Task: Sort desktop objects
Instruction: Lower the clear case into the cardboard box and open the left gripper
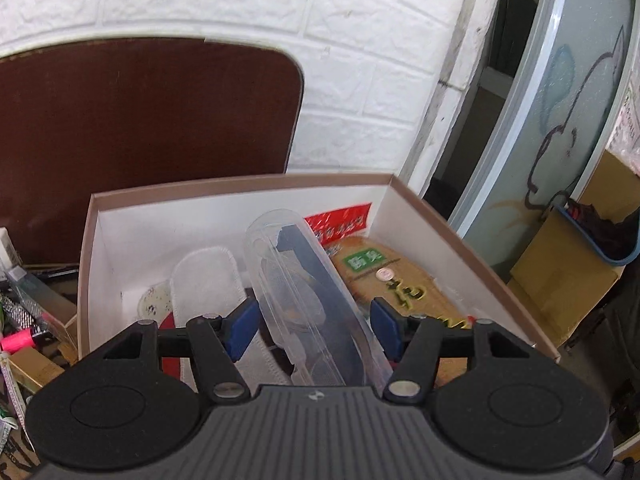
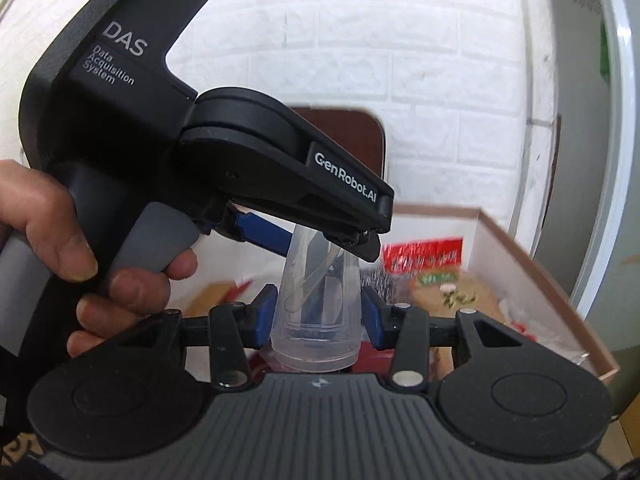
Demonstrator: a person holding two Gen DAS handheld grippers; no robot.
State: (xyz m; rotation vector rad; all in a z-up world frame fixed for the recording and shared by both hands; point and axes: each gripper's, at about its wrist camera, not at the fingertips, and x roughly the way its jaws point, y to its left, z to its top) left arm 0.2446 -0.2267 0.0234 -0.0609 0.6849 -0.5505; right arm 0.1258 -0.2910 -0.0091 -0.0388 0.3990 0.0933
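Clear plastic catches the eye first: a long transparent case (image 1: 308, 300) with a dark blue item inside hangs above the open cardboard box (image 1: 240, 192). The right gripper (image 2: 318, 316) is clenched on the case's near end, blue pads pressed to both sides. The left gripper (image 1: 314, 326) straddles the case, its fingers (image 1: 242, 330) spread and apparently just clear of it, though from the right wrist view they seem to meet its far end, so I cannot tell. That gripper's body reads "DAS Data Acquisition System" and "GenRobot.AI". In the box lie a white pouch (image 1: 208, 280) and a brown packet (image 1: 400, 288) with a green label and a red header, print unreadable.
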